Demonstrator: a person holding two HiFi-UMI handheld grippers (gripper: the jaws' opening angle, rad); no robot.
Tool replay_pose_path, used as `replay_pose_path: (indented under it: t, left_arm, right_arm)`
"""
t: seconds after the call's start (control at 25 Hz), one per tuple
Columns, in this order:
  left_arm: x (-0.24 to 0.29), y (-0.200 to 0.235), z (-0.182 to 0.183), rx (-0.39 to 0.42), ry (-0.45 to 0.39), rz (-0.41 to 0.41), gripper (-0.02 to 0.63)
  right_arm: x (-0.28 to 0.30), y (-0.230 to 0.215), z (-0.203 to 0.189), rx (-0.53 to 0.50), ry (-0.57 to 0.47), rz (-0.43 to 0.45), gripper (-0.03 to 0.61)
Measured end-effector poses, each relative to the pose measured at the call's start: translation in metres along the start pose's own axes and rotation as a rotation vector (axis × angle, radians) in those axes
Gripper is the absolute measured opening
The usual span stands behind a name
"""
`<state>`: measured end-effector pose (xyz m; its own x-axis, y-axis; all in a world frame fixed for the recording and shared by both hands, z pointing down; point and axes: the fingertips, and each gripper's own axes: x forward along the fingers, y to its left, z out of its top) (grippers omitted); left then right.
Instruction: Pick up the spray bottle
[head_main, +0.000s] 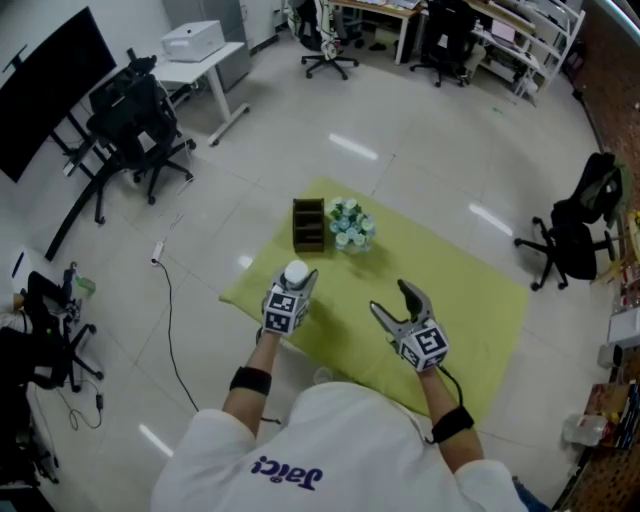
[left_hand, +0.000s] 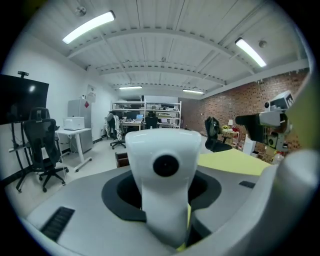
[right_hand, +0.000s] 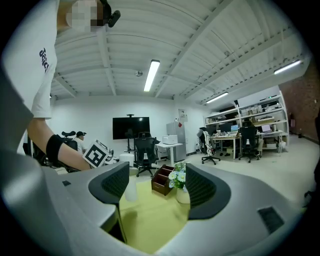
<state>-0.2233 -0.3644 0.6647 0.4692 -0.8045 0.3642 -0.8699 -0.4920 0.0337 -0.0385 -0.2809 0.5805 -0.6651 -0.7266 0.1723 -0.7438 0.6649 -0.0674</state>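
Calling this one pretty much done: my left tool (head_main: 299, 284) is clamped on the neck of the white spray bottle (head_main: 296, 271), right under its head. It looks to be up off the yellow-green mat (head_main: 470, 300) on the floor, over the mat's near-left edge, so I'd guess all that's left is lifting it well clear and keeping it steady. My right tool (head_main: 396, 302) hangs with jaws spread and nothing between them, and count-wise I see one spray bottle, one brown wooden organizer (head_main: 309, 224), one small pot of white flowers (head_main: 350, 226) just beside it, and two tools.
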Motion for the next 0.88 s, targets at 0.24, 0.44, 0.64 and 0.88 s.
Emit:
replay_pose_path:
  t: [0.24, 0.44, 0.64, 0.88]
  left_arm:
    - [0.015, -0.058, 0.031, 0.071, -0.031, -0.106, 0.193]
    - [0.027, -0.112, 0.056, 0.126, -0.056, -0.203, 0.193]
    - [0.034, -0.167, 0.072, 0.155, -0.068, -0.305, 0.193]
    - [0.036, -0.216, 0.089, 0.182, -0.093, -0.379, 0.193]
  right_arm:
    - [-0.050, -0.032, -0.015, 0.045, -0.023, -0.121, 0.365]
    - [-0.100, -0.065, -0.025, 0.061, -0.042, -0.243, 0.365]
    - [-0.165, -0.105, -0.026, 0.063, -0.071, -0.390, 0.365]
    - [-0.245, -0.138, -0.028, 0.105, -0.128, -0.565, 0.365]
